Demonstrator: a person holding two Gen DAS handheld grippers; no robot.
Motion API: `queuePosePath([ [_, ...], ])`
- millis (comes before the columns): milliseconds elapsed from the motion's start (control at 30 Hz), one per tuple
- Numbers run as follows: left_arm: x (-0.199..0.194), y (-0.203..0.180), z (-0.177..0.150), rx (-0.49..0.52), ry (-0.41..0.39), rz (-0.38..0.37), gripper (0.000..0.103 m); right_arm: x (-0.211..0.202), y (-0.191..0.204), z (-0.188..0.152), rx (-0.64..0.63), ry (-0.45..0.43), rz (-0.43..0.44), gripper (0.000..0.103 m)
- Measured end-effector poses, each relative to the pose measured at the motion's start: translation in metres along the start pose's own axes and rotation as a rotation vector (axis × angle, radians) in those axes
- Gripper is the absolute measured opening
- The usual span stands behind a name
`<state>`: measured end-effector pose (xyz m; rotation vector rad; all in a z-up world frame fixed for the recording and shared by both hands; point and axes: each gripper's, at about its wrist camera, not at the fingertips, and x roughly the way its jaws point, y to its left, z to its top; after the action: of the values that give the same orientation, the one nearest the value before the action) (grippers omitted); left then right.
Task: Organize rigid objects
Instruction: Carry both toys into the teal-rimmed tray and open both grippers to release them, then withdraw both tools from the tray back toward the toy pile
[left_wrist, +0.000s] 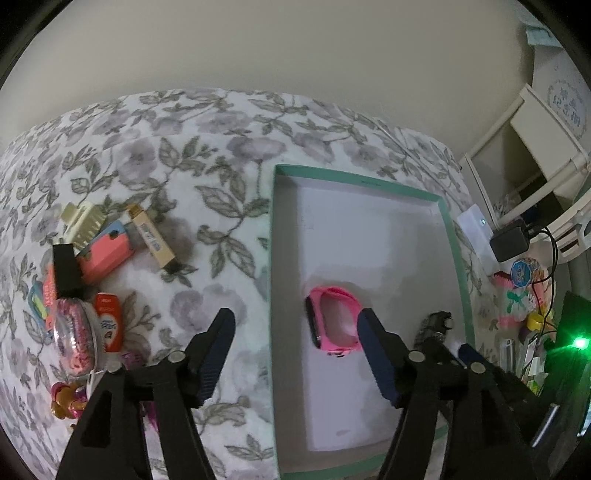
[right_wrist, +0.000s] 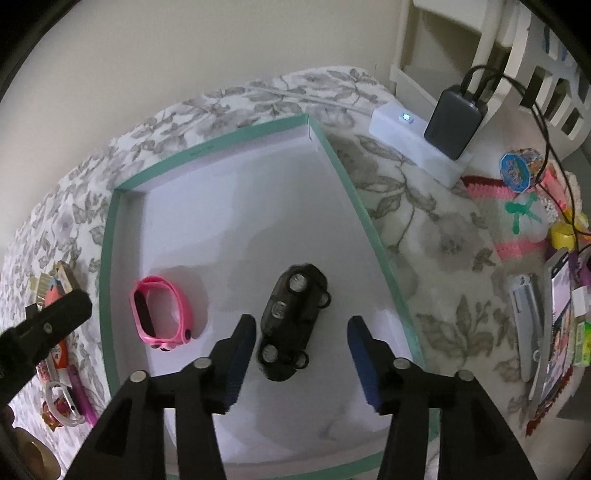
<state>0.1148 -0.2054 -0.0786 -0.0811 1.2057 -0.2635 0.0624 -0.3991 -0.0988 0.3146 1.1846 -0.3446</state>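
Observation:
A shallow teal-rimmed box (left_wrist: 275, 236) (right_wrist: 107, 236) lies on a floral blanket. Inside it lie a pink smartwatch (left_wrist: 334, 321) (right_wrist: 160, 314) and a black toy car (right_wrist: 293, 325), which lies on its side; in the left wrist view the car (left_wrist: 434, 325) shows partly behind my right gripper. My left gripper (left_wrist: 295, 354) is open and empty, over the box's left rim beside the watch. My right gripper (right_wrist: 301, 362) is open and empty, its fingertips on either side of the car's near end, not touching it.
A pile of small items lies left of the box: a pink block (left_wrist: 107, 254), a cream comb-like piece (left_wrist: 85, 225), a gold tube (left_wrist: 153, 236), a round pink-bead case (left_wrist: 74, 336). Right of the box are a white hub (right_wrist: 417, 147) with a black charger (right_wrist: 456, 118), cables and toys.

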Motion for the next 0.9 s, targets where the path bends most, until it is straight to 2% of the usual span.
queuePosePath([
  [200, -0.013, 0.02, -0.008, -0.023, -0.021, -0.018, 0.076, -0.012, 0.004, -0.002, 0.0, -0.03, 0.005, 0.074],
  [433, -0.041, 0.048, -0.016, -0.076, -0.053, -0.018, 0.076, -0.038, 0.023, -0.012, -0.066, -0.13, -0.015, 0.097],
  [533, -0.054, 0.063, -0.021, -0.103, -0.078, -0.024, 0.076, -0.048, 0.032, -0.015, -0.089, -0.165, -0.02, 0.1],
  [633, -0.067, 0.08, -0.027, -0.149, -0.113, 0.008, 0.076, -0.056, 0.037, -0.018, -0.089, -0.197, -0.002, 0.103],
  [667, -0.071, 0.085, -0.029, -0.161, -0.124, 0.015, 0.078, -0.06, 0.038, -0.019, -0.088, -0.215, 0.011, 0.103],
  [767, -0.082, 0.102, -0.035, -0.196, -0.159, 0.038, 0.09, -0.069, 0.043, -0.021, -0.086, -0.251, 0.03, 0.103],
  [900, -0.102, 0.117, -0.039, -0.214, -0.23, 0.105, 0.09, -0.081, 0.057, -0.023, -0.115, -0.3, 0.02, 0.103],
])
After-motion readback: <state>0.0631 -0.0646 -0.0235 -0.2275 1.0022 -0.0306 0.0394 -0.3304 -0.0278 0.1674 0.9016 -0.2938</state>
